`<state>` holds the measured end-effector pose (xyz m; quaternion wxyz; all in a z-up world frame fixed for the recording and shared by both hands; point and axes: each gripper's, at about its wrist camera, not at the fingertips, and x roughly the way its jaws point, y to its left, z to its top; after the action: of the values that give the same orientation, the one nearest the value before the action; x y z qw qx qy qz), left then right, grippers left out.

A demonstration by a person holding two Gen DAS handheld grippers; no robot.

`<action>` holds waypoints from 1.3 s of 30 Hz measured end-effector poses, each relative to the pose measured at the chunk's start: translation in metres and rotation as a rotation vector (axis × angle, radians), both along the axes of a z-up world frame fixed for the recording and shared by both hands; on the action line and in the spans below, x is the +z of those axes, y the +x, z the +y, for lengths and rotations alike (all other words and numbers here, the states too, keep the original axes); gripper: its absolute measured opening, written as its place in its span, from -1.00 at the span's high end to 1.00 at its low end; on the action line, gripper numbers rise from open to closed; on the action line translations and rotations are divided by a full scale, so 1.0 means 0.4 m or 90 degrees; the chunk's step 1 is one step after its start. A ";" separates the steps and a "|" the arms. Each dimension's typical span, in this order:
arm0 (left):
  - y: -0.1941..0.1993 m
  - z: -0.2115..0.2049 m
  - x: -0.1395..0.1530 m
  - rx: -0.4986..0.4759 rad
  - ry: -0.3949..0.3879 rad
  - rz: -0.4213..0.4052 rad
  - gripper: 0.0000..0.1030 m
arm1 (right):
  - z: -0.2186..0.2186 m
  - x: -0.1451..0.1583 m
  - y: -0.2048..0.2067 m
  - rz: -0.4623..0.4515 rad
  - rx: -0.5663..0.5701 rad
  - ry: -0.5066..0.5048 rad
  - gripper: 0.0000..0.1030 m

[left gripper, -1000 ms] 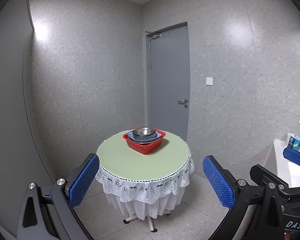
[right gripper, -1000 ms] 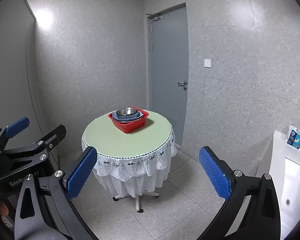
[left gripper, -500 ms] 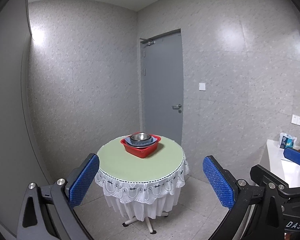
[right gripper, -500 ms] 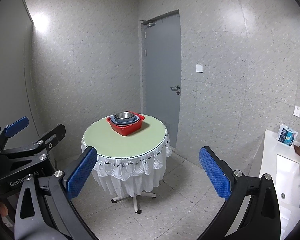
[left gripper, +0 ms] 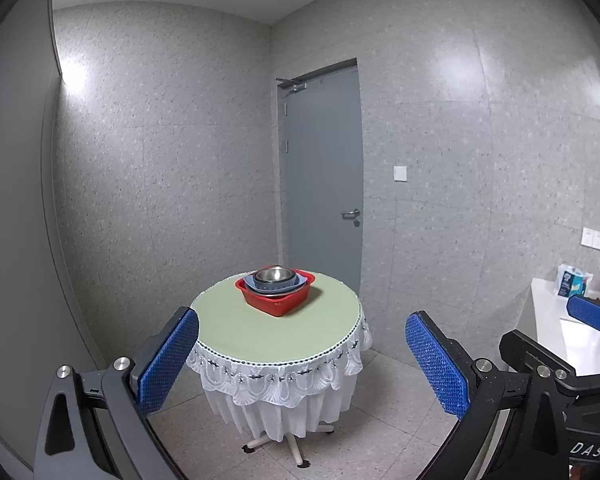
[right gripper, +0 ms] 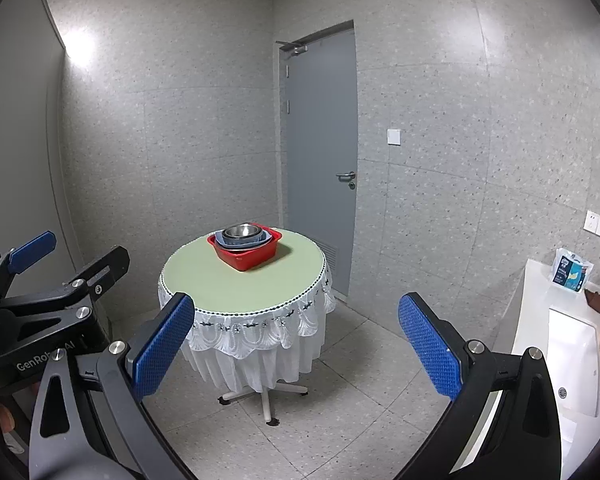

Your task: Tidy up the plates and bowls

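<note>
Three dishes are seen nested on the far table (left gripper: 276, 336): a metal bowl (left gripper: 274, 275), a blue dish (left gripper: 278, 289), a red tub (left gripper: 278, 304). Both the left gripper (left gripper: 302, 364) and right gripper (right gripper: 294, 346) are held spread, empty and well apart from it, so the stacking is judged done.

Round table (left gripper: 260, 340) with pale green top, white lace skirt hanging from its edge, on a white caster base on the tiled floor (right gripper: 340, 420). One red basin (left gripper: 278, 300) rests directly on the top, toward the far edge, well apart from the near edge
</note>
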<state>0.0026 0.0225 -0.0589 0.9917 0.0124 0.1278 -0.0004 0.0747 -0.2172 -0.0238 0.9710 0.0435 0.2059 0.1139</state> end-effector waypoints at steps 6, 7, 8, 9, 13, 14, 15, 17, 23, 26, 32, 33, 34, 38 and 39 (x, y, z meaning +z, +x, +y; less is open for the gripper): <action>0.013 -0.039 0.001 0.002 0.006 -0.002 -0.98 | -0.049 -0.011 0.023 0.004 0.004 0.008 -1.00; 0.016 -0.048 0.001 0.003 0.006 -0.002 -0.98 | -0.056 -0.012 0.028 0.004 0.004 0.007 -1.00; 0.020 -0.054 -0.001 0.003 0.007 -0.003 -0.99 | -0.062 -0.013 0.031 0.004 0.004 0.008 -1.00; 0.024 -0.061 -0.001 0.004 0.009 -0.002 -0.98 | -0.055 -0.012 0.028 0.004 0.005 0.007 -1.00; 0.042 -0.087 -0.005 0.004 0.011 -0.004 -0.99 | -0.086 -0.018 0.044 0.005 0.004 0.011 -1.00; 0.048 -0.094 -0.006 0.003 0.012 -0.004 -0.99 | -0.095 -0.019 0.051 0.005 0.004 0.012 -1.00; 0.053 -0.100 -0.007 0.003 0.012 -0.004 -0.99 | -0.105 -0.020 0.058 0.006 0.005 0.012 -1.00; 0.065 -0.111 -0.008 0.002 0.012 -0.003 -0.99 | -0.122 -0.023 0.070 0.005 0.005 0.013 -1.00; 0.099 -0.128 -0.015 0.004 0.012 -0.004 -0.99 | -0.149 -0.031 0.100 0.005 0.008 0.014 -1.00; 0.111 -0.132 -0.020 0.004 0.012 -0.004 -0.99 | -0.153 -0.032 0.105 0.004 0.009 0.014 -1.00; 0.138 -0.143 -0.027 0.008 0.013 -0.004 -0.99 | -0.156 -0.039 0.119 0.006 0.011 0.016 -1.00; 0.143 -0.145 -0.028 0.008 0.013 -0.005 -0.99 | -0.159 -0.041 0.123 0.006 0.013 0.017 -1.00; 0.147 -0.146 -0.030 0.009 0.014 -0.006 -0.99 | -0.158 -0.041 0.124 0.006 0.013 0.017 -1.00; 0.152 -0.142 -0.039 0.012 0.011 -0.010 -0.98 | -0.153 -0.042 0.132 0.004 0.015 0.016 -1.00; 0.149 -0.140 -0.045 0.014 0.011 -0.012 -0.98 | -0.151 -0.042 0.134 0.004 0.016 0.016 -1.00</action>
<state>0.0623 -0.0335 -0.0770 0.9927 0.0200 0.1182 0.0115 0.1281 -0.2776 -0.0406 0.9682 0.0534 0.2077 0.1289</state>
